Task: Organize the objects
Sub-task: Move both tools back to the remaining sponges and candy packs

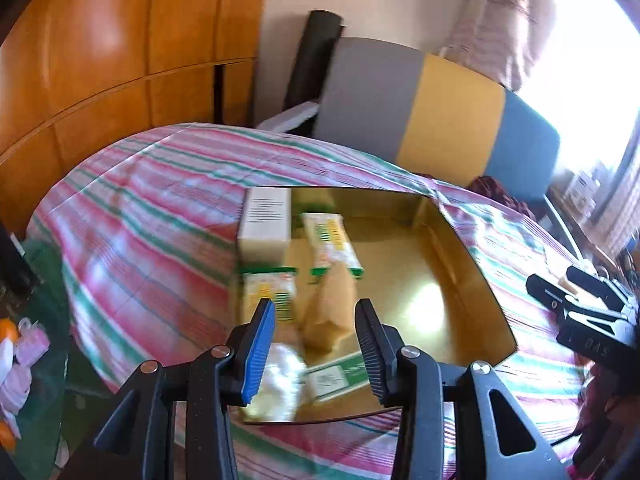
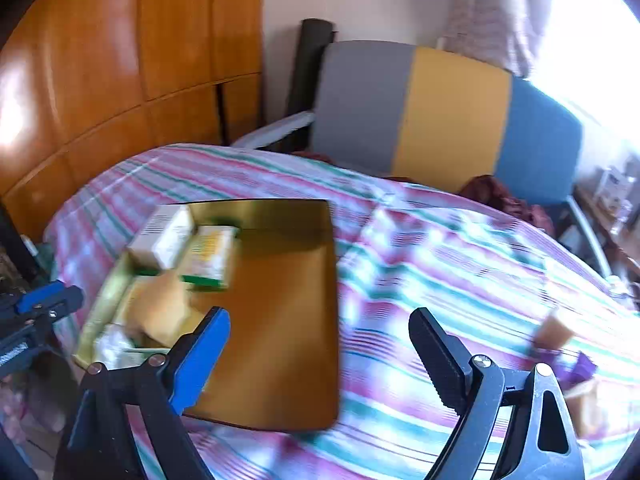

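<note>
Right tool (image 2: 320, 356) hanging spread and empty over the bed (image 2: 440, 264), beside the tray (image 2: 288, 320); left tool (image 1: 316, 344) half-spread over the tray's near end, pinching nothing visible. Seemingly between placements: boxes (image 2: 168, 236), a tan pouch (image 1: 332, 304) and a white wad (image 1: 280, 372) already lying in the tray's left half. Next, likely reaching for the blurred tan and purple items (image 2: 560, 344) right of the tray. Glossy gold card, soft striped cloth.

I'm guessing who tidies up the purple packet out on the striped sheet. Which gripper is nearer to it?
Right. The right gripper hangs over the sheet beside the purple packet, jaws open and empty. The left gripper is over the gold tray, away from it.
</note>
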Demonstrator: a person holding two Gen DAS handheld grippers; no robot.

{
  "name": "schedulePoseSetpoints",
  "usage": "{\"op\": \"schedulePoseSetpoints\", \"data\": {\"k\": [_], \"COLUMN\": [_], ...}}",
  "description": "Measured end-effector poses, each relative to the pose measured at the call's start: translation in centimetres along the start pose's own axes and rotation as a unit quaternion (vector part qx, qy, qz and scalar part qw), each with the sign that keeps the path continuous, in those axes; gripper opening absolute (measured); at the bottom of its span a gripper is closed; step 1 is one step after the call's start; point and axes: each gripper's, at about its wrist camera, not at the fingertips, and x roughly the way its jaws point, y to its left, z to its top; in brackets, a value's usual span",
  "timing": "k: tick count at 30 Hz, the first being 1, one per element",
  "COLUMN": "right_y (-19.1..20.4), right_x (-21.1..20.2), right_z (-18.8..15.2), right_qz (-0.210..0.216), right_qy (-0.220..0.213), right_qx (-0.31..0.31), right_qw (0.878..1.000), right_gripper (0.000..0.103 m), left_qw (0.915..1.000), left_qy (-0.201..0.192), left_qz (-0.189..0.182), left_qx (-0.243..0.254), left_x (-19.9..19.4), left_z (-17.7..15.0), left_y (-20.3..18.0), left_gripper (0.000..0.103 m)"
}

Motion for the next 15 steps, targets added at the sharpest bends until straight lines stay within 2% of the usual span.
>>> {"op": "schedulePoseSetpoints", "data": {"k": [3,8,15], "right_y": [-2.9,-8.9,-17.1], "right_x": [-0.5,-1.2,-1.9], "right_z": [-0.6,-1.9,-4.2], "right_qz": [-0.053,-0.111,-0.185], "right_qy": [0.000,0.014,0.039], "right_qx": [0.007,0.056,0.096], "right_qw": [0.999,0.992,0.977], "right_gripper": [0.093,0.094,0.094], "left_qw": [0.9995,0.9966,0.9868], "left_qy": [0.004,0.010,0.016], "left_qz": [-0.019,-0.051,-0.095], "left_qx": [0.025,0.065,0.130], "left_x": [0.4,0.9,1.1], "left_z": [0.1,0.1,-0.2], "left_y": [-2.3,-6.4,-12.6], "left_gripper": [0.041,0.041,0.041]}}
